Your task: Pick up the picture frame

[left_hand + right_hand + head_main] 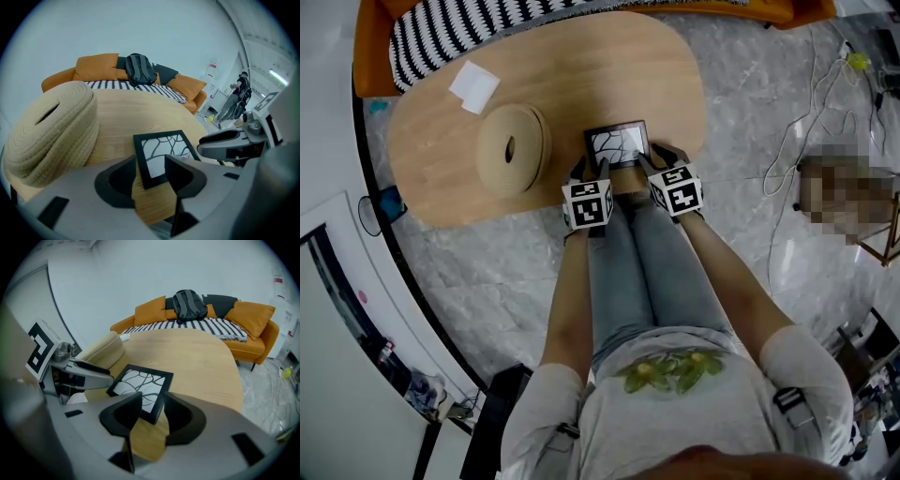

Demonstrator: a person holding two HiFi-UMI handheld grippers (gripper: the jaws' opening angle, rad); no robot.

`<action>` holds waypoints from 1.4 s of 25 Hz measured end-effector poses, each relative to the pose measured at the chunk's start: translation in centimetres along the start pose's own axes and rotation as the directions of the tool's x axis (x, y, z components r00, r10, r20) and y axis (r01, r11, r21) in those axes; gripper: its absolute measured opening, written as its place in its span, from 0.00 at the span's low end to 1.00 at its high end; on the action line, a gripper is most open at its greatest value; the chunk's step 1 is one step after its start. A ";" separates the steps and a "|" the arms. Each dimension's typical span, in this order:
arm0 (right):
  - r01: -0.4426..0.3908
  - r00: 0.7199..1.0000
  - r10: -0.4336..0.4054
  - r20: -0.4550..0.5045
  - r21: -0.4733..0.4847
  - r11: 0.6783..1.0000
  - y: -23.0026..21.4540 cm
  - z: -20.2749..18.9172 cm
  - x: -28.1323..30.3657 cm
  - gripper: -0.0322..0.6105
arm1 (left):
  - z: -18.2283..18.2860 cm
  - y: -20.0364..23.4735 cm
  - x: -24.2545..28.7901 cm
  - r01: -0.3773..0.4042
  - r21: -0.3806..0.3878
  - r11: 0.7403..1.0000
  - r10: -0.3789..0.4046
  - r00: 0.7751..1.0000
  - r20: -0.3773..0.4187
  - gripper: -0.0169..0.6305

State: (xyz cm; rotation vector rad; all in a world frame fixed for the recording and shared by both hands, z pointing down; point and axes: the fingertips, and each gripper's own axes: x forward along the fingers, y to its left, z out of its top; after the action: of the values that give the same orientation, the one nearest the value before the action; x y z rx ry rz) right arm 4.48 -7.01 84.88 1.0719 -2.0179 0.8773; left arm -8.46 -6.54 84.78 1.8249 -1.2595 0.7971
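A black picture frame [618, 142] with a white branch-pattern print lies flat on the wooden table [609, 66], near its front edge. My left gripper [591, 169] is at the frame's near-left corner and my right gripper [654, 161] at its near-right corner. In the left gripper view the frame [161, 152] has its corner between the jaws of that gripper [150, 173], which stand apart. The right gripper view shows the same: the frame [140, 385] pokes its corner between the spread jaws of the right gripper [153, 411]. Neither gripper is closed on it.
A round woven basket [513, 148] sits on the table just left of the frame. A white sheet of paper [474, 86] lies farther back. Behind the table is an orange sofa [253, 315] with a striped blanket and a dark backpack [189, 305]. Cables [825, 103] trail on the floor at right.
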 end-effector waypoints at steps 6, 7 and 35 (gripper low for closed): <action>0.013 1.000 -0.013 -0.028 0.011 1.000 -0.7 -1.3 1.0 0.26 | -0.6 0.4 1.3 -0.004 0.008 1.000 0.004 1.000 -0.023 0.32; 0.015 0.999 -0.014 -0.032 0.013 1.000 -0.8 -1.4 1.2 0.26 | -0.7 0.5 1.6 -0.006 0.013 1.000 0.006 1.000 -0.029 0.32; 0.055 0.998 -0.054 -0.014 0.096 0.994 -1.0 -2.1 1.9 0.18 | -1.9 1.2 2.5 0.006 -0.037 0.999 -0.008 0.999 -0.050 0.20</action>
State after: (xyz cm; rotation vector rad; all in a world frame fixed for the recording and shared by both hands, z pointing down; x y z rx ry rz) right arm 5.07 -6.53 87.81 1.1671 -1.9443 0.9584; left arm -8.90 -6.31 88.09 1.7681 -1.2272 0.8055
